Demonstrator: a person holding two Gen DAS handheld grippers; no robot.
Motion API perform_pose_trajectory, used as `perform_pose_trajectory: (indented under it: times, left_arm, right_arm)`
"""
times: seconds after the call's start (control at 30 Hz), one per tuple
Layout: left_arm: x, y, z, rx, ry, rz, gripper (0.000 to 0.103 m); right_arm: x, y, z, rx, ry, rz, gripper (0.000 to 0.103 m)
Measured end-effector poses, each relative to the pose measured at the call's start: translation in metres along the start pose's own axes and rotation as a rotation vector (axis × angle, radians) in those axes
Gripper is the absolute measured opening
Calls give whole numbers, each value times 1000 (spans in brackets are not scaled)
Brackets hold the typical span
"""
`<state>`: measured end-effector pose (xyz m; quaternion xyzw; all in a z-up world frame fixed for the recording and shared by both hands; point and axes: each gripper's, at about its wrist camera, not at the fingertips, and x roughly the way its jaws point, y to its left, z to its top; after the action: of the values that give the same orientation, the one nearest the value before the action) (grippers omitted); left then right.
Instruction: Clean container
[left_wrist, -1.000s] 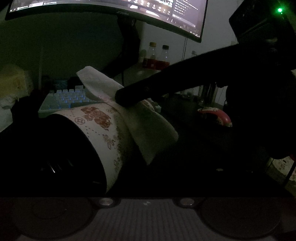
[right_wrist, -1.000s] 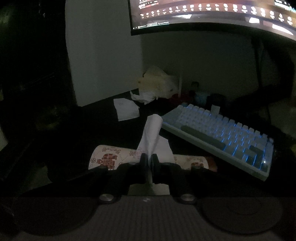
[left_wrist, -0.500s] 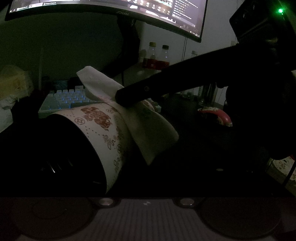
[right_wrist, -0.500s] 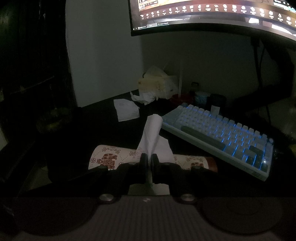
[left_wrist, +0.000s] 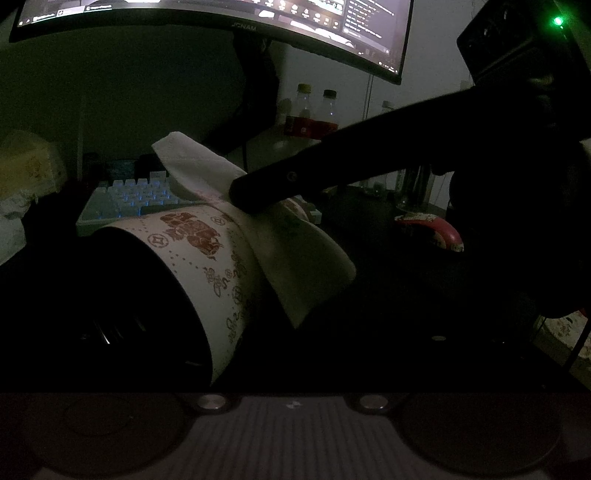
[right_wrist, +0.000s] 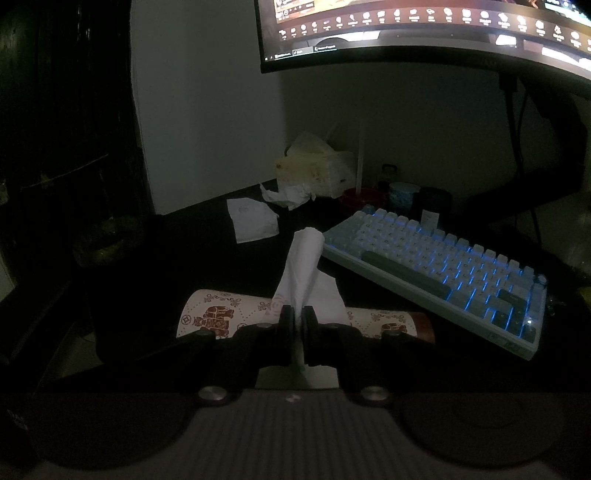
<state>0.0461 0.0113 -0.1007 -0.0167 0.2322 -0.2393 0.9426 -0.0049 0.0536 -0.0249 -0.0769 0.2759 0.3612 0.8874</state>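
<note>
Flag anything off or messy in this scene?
Container lies on its side, not upright. Right gripper pinches a tissue against its wall. Behind, a crumpled tissue and a loose paper sheet litter the desk. No spill or damage visible; lighting is very dim.

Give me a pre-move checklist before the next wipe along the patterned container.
1. Tissue clamped in right gripper: ok, jaws shut on it.
2. Tissue touching container: ok, it drapes over the side wall.
3. Container held by left gripper: cannot tell, that end is in darkness.
4. Keyboard apart from the wiping path: ok, it lies beyond the container.
5. Container wall clean: cannot tell, too dim.
</note>
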Motion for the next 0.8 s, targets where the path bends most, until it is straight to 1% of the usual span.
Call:
perform_pose_trajectory:
  times: [0.1, 0.13, 0.17, 0.3, 0.4, 0.67, 0.73, 0.8]
  left_arm:
    - [0, 0, 0, 2, 0, 1, 102]
    - [0, 0, 0, 2, 0, 1, 102]
    - [1, 0, 0, 2, 0, 1, 102]
    - [1, 0, 0, 3, 0, 0, 102]
    - [1, 0, 0, 6, -1, 1, 102]
    - [1, 1, 0, 5, -1, 1, 102]
    - [1, 1, 0, 6, -1, 1, 102]
    - [1, 1, 0, 6, -1, 1, 102]
  right_arm:
    - [0, 1, 0, 0, 0, 0, 9]
    - [0, -7, 1, -11, 2, 14, 9]
    - [1, -2, 1, -7, 2, 4, 9]
    - [1, -11, 1, -13, 1, 19, 9]
    - [0, -32, 1, -41, 2, 59, 9]
    - [-1, -30, 2, -32, 0, 55, 9]
    - [-1, -49, 3, -66, 5, 90, 9]
    - [-1, -53, 2, -64, 3, 96, 9]
